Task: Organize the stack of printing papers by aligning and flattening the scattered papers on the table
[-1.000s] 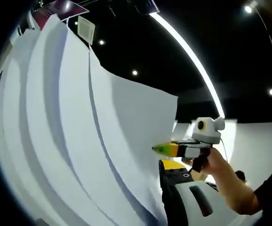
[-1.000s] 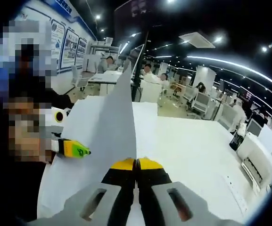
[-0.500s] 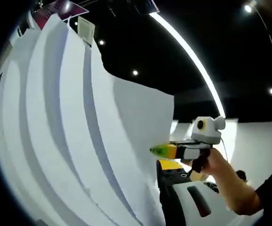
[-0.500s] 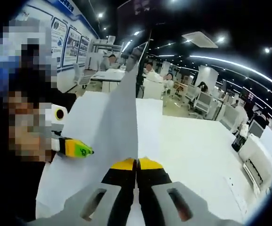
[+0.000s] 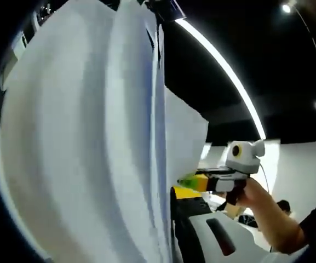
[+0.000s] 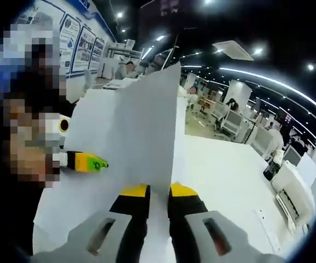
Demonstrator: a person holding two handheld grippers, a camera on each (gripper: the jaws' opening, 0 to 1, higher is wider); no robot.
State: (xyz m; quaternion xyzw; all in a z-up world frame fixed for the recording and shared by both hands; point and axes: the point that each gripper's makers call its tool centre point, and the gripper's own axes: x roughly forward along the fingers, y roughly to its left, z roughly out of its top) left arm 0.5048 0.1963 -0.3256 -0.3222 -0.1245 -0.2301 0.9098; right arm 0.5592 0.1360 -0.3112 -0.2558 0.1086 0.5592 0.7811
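Observation:
A stack of white printing papers [image 5: 92, 137] stands on edge and takes up the left half of the left gripper view, its sheets drawn together into one edge. My left gripper [image 5: 166, 193] holds it; one yellow-tipped jaw shows to the right of the paper and the other is hidden behind it. In the right gripper view the same papers [image 6: 141, 126] rise upright between the jaws of my right gripper [image 6: 159, 190], which stand slightly apart. The left gripper [image 6: 95, 163] grips the stack's left side. The right gripper [image 5: 186, 181] reaches the papers' edge from the right, held by a hand [image 5: 256, 192].
A white table [image 6: 229, 175] stretches out beneath the papers. A white machine [image 6: 294, 192] sits at its right edge. Desks with seated people [image 6: 223, 115] fill the room behind. A long ceiling light strip [image 5: 223, 71] runs overhead.
The fanned sheets have closed up into one tight upright edge. The right gripper's jaws, pressed together on the paper before, have parted, and the paper now faces that camera more broadly.

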